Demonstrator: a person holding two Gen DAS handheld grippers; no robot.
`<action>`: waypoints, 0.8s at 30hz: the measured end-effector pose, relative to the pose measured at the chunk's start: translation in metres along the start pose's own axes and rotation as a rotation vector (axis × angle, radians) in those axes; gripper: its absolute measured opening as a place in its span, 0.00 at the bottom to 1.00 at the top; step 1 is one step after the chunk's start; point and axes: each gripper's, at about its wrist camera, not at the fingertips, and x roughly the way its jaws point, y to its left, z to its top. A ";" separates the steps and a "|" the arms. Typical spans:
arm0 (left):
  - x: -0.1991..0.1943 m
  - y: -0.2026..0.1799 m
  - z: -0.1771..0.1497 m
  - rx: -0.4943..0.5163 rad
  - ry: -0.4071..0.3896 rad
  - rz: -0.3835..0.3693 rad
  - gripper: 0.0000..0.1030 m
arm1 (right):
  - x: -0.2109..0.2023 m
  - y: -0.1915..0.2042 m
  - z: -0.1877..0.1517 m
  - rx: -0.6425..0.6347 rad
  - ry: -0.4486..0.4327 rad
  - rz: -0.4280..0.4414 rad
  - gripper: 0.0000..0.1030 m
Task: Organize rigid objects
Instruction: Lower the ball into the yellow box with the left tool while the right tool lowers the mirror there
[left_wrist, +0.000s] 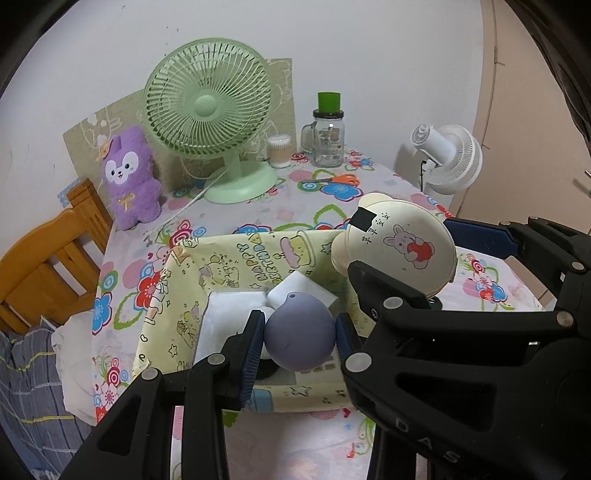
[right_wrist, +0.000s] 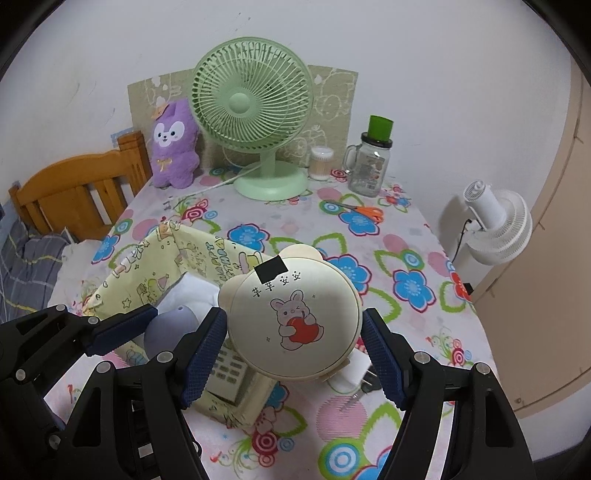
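My left gripper (left_wrist: 300, 336) is shut on a lavender round ball-shaped object (left_wrist: 298, 336) and holds it over the yellow cartoon-print box (left_wrist: 177, 280). The box holds a white block (left_wrist: 232, 314) and a calculator-like device (right_wrist: 229, 365). My right gripper (right_wrist: 291, 341) is shut on a cream bear-eared round case with a rabbit picture (right_wrist: 293, 319), held above the box's right edge. That case also shows in the left wrist view (left_wrist: 397, 245), with the right gripper's blue pads (left_wrist: 480, 236) behind it. The lavender object shows in the right wrist view (right_wrist: 170, 326).
On the flowered tablecloth (right_wrist: 369, 258) stand a green desk fan (right_wrist: 255, 110), a purple plush (right_wrist: 173, 144), a glass jar with green cap (right_wrist: 369, 162), a cotton-swab tub (right_wrist: 320, 162) and orange scissors (right_wrist: 362, 210). A white fan (right_wrist: 495, 229) stands right; a wooden chair (right_wrist: 74, 188) left.
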 end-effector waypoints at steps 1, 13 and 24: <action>0.003 0.003 0.000 -0.003 0.005 0.000 0.39 | 0.004 0.002 0.001 -0.002 0.005 0.002 0.74; 0.031 0.028 -0.001 -0.048 0.047 0.004 0.39 | 0.043 0.021 0.012 -0.023 0.065 0.056 0.74; 0.051 0.045 -0.009 -0.081 0.085 -0.006 0.39 | 0.069 0.039 0.011 -0.042 0.116 0.064 0.74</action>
